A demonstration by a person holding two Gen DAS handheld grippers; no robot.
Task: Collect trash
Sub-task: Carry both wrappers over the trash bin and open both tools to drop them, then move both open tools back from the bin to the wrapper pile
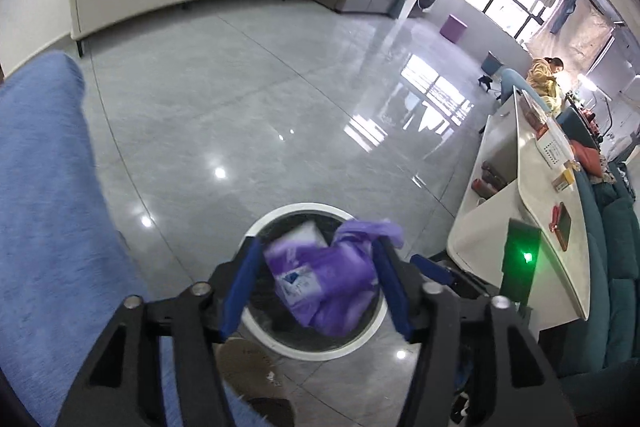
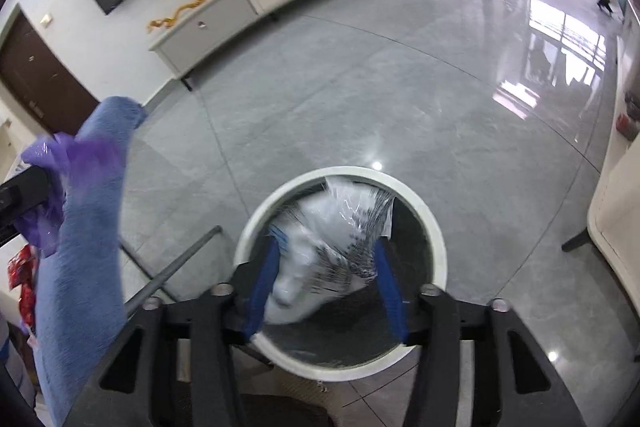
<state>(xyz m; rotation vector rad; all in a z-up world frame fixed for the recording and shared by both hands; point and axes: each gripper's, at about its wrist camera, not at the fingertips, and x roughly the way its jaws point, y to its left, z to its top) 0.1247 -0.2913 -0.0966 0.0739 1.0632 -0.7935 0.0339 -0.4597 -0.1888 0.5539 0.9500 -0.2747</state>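
Observation:
A round bin with a white rim (image 1: 304, 207) stands on the grey floor below both grippers. In the left wrist view, my left gripper (image 1: 317, 243) hangs over its mouth. A blurred purple plastic bag (image 1: 328, 279) with a white pack inside lies between the blue pads, and a dark gap shows beside the left pad. In the right wrist view, the right gripper (image 2: 326, 243) is over the same bin (image 2: 438, 243). A blurred white plastic bag (image 2: 324, 247) sits between its spread pads. Neither pair of pads presses on its bag. The purple bag (image 2: 60, 155) also shows at far left.
A blue sleeve (image 1: 44, 187) fills the left side. A white table (image 1: 536, 187) with small items and a teal sofa (image 1: 616, 247) stand close on the right. A grey pole (image 2: 176, 267) leans left of the bin. A person sits far back at the right (image 1: 546, 75).

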